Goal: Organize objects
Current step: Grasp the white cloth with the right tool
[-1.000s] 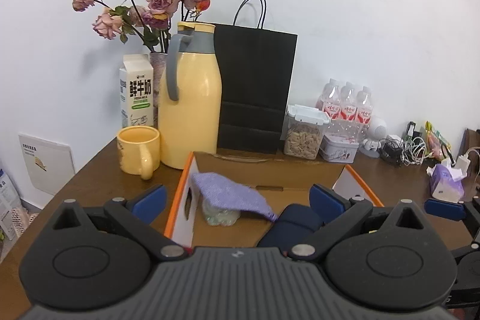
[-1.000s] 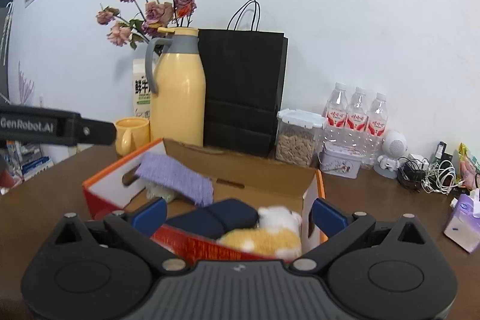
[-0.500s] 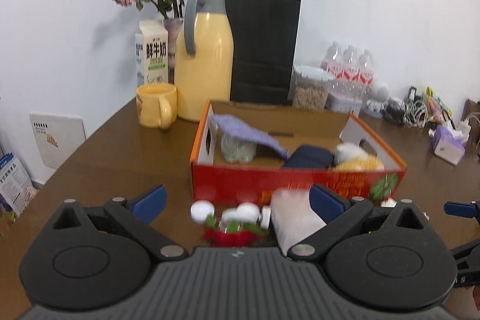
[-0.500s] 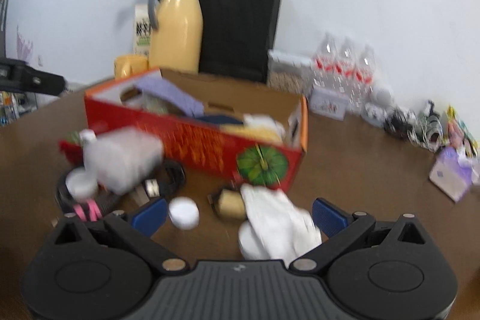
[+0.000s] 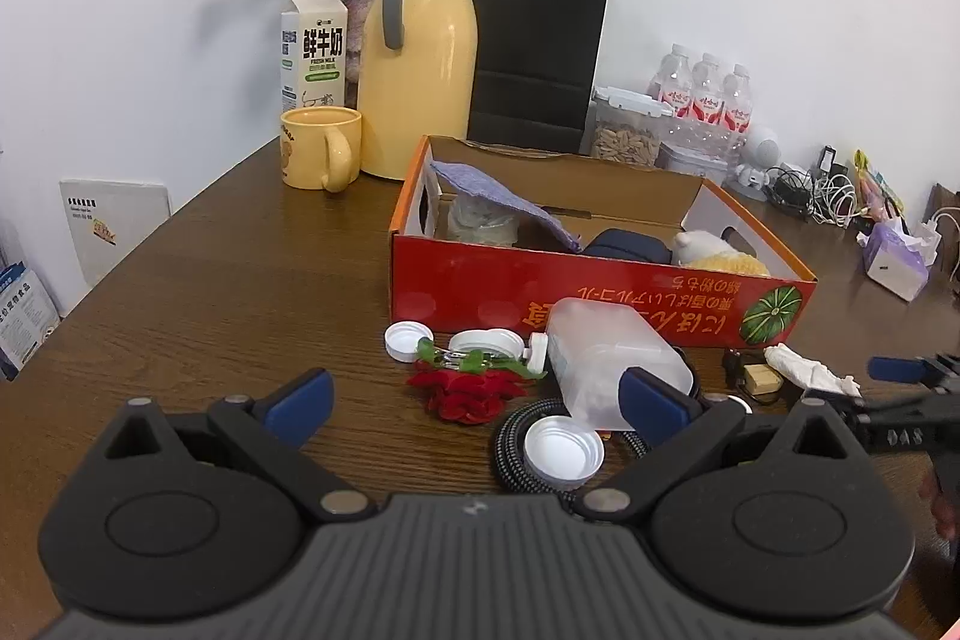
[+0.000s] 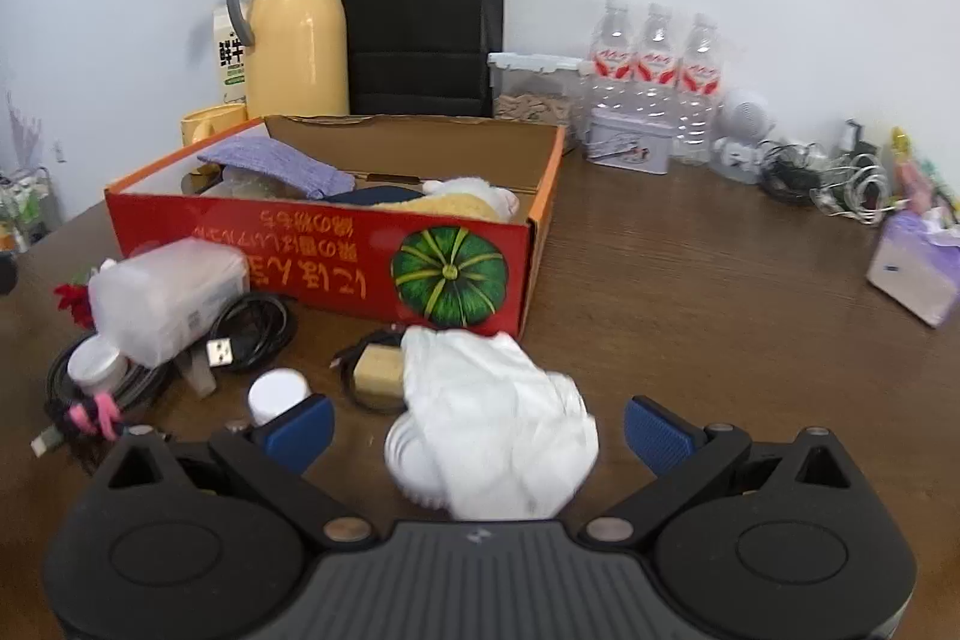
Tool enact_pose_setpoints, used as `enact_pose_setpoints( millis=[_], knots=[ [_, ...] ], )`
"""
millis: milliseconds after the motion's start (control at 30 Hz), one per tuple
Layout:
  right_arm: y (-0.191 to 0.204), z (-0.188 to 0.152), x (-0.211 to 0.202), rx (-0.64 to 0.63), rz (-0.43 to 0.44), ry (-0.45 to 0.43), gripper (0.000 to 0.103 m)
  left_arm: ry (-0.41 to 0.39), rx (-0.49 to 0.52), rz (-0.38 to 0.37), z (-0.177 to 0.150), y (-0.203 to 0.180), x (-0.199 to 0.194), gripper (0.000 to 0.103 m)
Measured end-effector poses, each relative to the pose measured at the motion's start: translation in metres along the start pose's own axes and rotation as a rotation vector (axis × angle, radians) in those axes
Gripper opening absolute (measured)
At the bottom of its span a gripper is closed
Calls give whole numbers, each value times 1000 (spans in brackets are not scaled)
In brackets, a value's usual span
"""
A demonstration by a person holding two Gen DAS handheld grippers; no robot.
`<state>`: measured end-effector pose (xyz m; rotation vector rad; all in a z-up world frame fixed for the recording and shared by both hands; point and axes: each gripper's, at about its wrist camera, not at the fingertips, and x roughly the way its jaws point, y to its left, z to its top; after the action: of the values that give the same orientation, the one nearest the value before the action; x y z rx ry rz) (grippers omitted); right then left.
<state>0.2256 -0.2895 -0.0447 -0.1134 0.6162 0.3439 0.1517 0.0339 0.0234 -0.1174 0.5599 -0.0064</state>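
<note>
Both tongs wide open, holding nothing. Right tongs (image 6: 479, 429) hover over crumpled white tissue (image 6: 498, 418) nearest on tabletop (image 6: 690, 292): soft, light, pinch the bunched middle. Left tongs (image 5: 474, 400) near loose white cap (image 5: 564, 452) and red fabric rose (image 5: 465, 391), floppy. Beyond, translucent plastic container (image 5: 612, 361): light, likely slippery, grip the sides. Farthest, red cardboard box (image 6: 336, 256), partly filled.

We hold our left gripper (image 5: 474, 400) low and level, its blue-padded fingers (image 5: 298, 398) spread wide with nothing between them; our right gripper (image 6: 477, 421) sits likewise, jaws wide apart and empty; in the left wrist view its tip shows at the far right edge, near our own.
</note>
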Motion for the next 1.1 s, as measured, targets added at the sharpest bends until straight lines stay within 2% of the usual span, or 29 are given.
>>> enact_pose_setpoints(
  millis=[167,333,400,500,767,1100],
  knots=[
    [-20,15,28,2,46,53,103,-9,-9,5,1,1,-4,103],
    [-38,14,45,75,154,90,102,-7,-19,12,-2,2,-6,103],
    [-38,13,44,77,164,81,97,-1,-25,14,-2,2,-4,103],
    [-39,12,41,77,190,63,78,7,-25,18,-4,1,-2,103],
    [-34,8,31,52,180,18,65,12,-21,22,-8,-3,-3,103],
    [-29,4,16,41,139,-40,62,28,-28,28,-13,-5,-2,103]
  ],
)
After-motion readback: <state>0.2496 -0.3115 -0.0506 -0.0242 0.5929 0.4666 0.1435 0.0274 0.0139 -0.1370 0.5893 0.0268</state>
